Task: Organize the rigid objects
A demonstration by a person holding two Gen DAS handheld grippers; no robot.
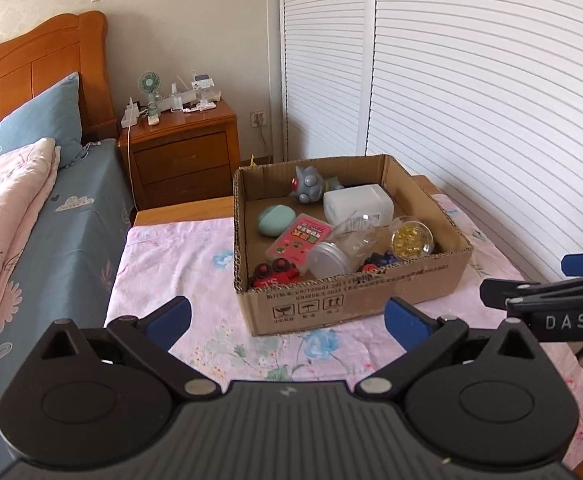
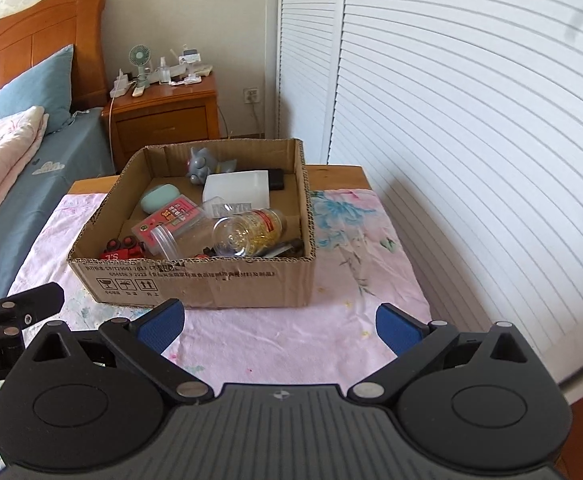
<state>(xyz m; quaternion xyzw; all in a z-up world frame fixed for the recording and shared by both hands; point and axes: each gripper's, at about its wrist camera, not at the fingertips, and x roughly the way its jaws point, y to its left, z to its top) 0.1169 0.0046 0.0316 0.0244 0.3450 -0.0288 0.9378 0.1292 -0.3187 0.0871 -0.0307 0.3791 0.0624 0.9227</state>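
Observation:
An open cardboard box (image 1: pixel 355 300) (image 2: pixel 211 284) stands on a table with a pink flowered cloth (image 1: pixel 195 264) (image 2: pixel 291 340). In it lie a grey toy figure (image 1: pixel 306 183), a white plastic box (image 1: pixel 358 202), a mint green case (image 1: pixel 272 220), a pink card box (image 1: pixel 297 240), a clear empty jar (image 1: pixel 333 254), a jar of yellow capsules (image 2: pixel 251 230) and a red toy car (image 1: pixel 273 274). My left gripper (image 1: pixel 287 320) is open and empty, in front of the box. My right gripper (image 2: pixel 279 322) is open and empty, also in front of it.
A bed (image 1: pixel 39 220) with a blue pillow and pink quilt lies left of the table. A wooden nightstand (image 1: pixel 183 148) with a small fan and bottles stands behind. White louvred closet doors (image 1: pixel 471 100) run along the right.

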